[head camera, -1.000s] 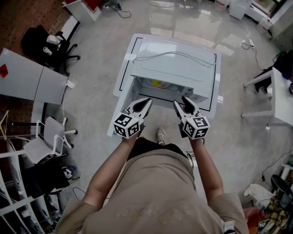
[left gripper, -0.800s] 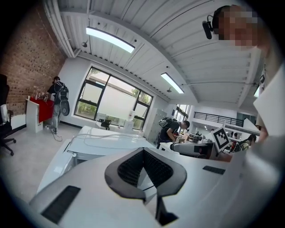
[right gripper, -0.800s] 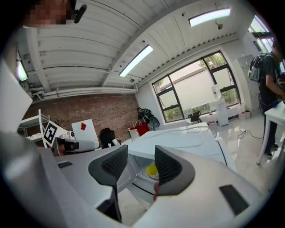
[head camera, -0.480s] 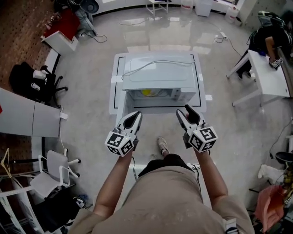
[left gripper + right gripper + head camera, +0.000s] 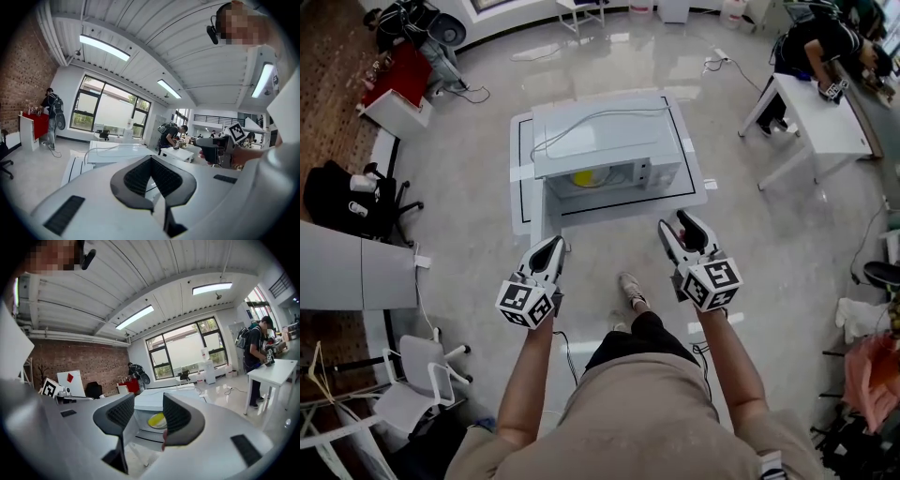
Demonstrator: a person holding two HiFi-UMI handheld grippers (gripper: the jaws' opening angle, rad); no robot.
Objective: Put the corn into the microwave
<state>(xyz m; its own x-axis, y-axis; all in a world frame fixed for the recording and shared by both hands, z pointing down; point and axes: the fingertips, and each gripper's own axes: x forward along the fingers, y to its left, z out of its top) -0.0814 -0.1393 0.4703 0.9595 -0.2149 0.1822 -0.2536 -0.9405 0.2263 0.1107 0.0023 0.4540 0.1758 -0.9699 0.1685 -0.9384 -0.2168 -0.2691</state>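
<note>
The white microwave (image 5: 605, 136) stands on a low white platform (image 5: 523, 178) ahead of me, its door (image 5: 551, 211) swung open to the left. A yellow corn (image 5: 582, 178) lies inside the cavity; the right gripper view shows it (image 5: 157, 419) between the jaws, far off. My left gripper (image 5: 551, 247) hangs well short of the platform's front left corner, jaws together and empty (image 5: 151, 159). Off the front right, the right gripper (image 5: 682, 225) is held with its jaws apart and nothing between them (image 5: 149, 404). The left gripper view shows the microwave's top (image 5: 117, 152).
A white table (image 5: 811, 117) with a person (image 5: 825, 42) bent over it stands at the right. Black office chairs (image 5: 347, 202), a grey panel (image 5: 347, 272) and a white chair (image 5: 422, 375) line the left. My shoe (image 5: 630, 289) is on the floor between the grippers.
I have backed away from the microwave, so it sits farther off and smaller. Both grippers have drawn back with me and spread wider apart. The left gripper's jaws look closer together.
</note>
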